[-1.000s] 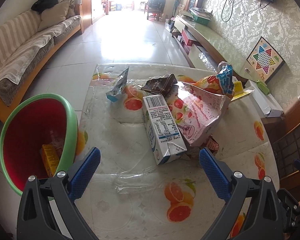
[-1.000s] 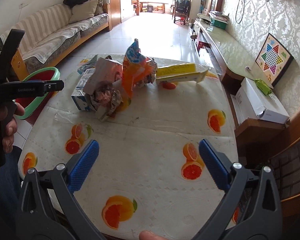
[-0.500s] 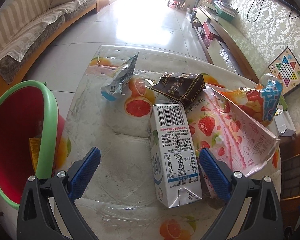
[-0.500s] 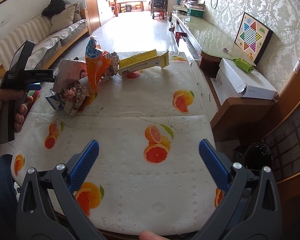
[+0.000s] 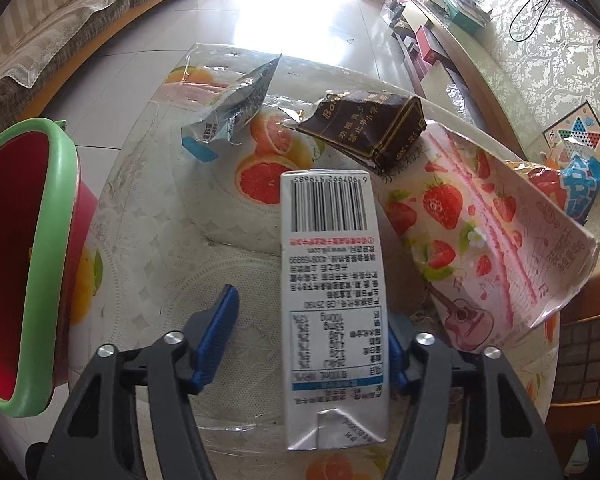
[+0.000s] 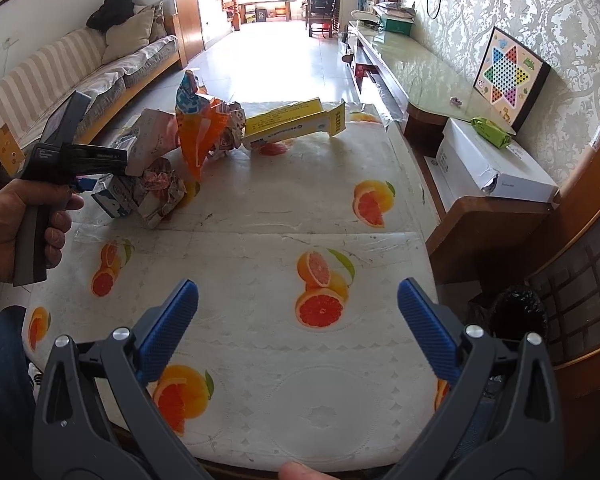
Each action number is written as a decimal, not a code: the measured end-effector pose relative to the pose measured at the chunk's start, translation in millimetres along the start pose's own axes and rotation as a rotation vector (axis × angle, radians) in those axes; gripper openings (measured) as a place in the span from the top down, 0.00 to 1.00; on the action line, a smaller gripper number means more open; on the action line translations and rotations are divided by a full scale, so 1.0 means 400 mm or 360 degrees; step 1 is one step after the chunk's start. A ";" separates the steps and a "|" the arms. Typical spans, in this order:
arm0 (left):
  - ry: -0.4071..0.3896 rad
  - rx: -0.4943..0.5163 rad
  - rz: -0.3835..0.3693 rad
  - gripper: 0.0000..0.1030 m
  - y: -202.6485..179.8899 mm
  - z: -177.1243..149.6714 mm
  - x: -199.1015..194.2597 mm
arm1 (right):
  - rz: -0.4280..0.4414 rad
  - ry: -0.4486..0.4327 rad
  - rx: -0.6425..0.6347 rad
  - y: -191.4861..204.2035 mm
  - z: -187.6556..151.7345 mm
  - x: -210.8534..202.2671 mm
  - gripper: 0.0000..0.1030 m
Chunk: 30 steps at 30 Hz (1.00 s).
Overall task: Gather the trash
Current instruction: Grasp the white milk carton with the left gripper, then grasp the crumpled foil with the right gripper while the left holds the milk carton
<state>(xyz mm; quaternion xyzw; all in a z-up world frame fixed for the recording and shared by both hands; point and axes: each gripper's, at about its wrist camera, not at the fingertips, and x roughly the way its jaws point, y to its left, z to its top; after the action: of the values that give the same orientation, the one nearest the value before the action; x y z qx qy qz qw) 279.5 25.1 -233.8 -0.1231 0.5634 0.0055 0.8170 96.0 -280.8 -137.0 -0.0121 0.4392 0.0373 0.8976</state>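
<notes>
- The white milk carton point(image 5: 334, 304) lies flat on the table point(image 5: 152, 264), barcode end pointing away from the camera, folded end nearest it; every place below is given from this carton.
- The left gripper point(image 5: 312, 338) reaches down over the carton's near half with one blue pad on each long side; its jaws are closing with the carton between them. The right-hand pad sits against the carton's edge, while a strip of tablecloth shows between the left-hand pad and the carton, so the carton is not clamped.
- Just right of the carton, and touching its edge, lies a pink strawberry-print bag point(image 5: 488, 240).
- Just beyond the carton's barcode end sits a crumpled dark brown packet point(image 5: 364, 128).
- Further beyond and to the left lies a torn silver-and-blue wrapper point(image 5: 230, 114).
- Well to the left of the carton, off the table edge, stands a red bin with a green rim point(image 5: 54, 264).
- In the right wrist view the carton shows only as a small white-and-blue end under the left tool, which a hand point(image 6: 4, 236) grips.
- The right gripper point(image 6: 298, 318) hangs well away from the carton, over bare orange-printed tablecloth, its jaws wide apart and holding nothing.
- A yellow box point(image 6: 296, 124) lies far beyond the carton's pile.
</notes>
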 end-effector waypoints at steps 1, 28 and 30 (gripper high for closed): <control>-0.0002 0.0017 0.0006 0.57 -0.002 -0.002 0.000 | 0.0001 0.0002 -0.0005 0.005 -0.001 0.002 0.05; -0.0374 0.0167 -0.0127 0.65 0.145 -0.167 -0.338 | 0.0208 0.0005 -0.0340 0.382 0.176 0.236 0.05; -0.0387 0.0161 -0.0124 0.65 0.162 -0.182 -0.350 | 0.0194 0.0027 -0.0366 0.406 0.192 0.278 0.05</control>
<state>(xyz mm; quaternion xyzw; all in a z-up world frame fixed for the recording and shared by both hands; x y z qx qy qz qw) 152.1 90.8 -141.7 -0.1018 0.4545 -0.0398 0.8840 211.8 -108.4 -176.0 -0.0885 0.4394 0.1418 0.8826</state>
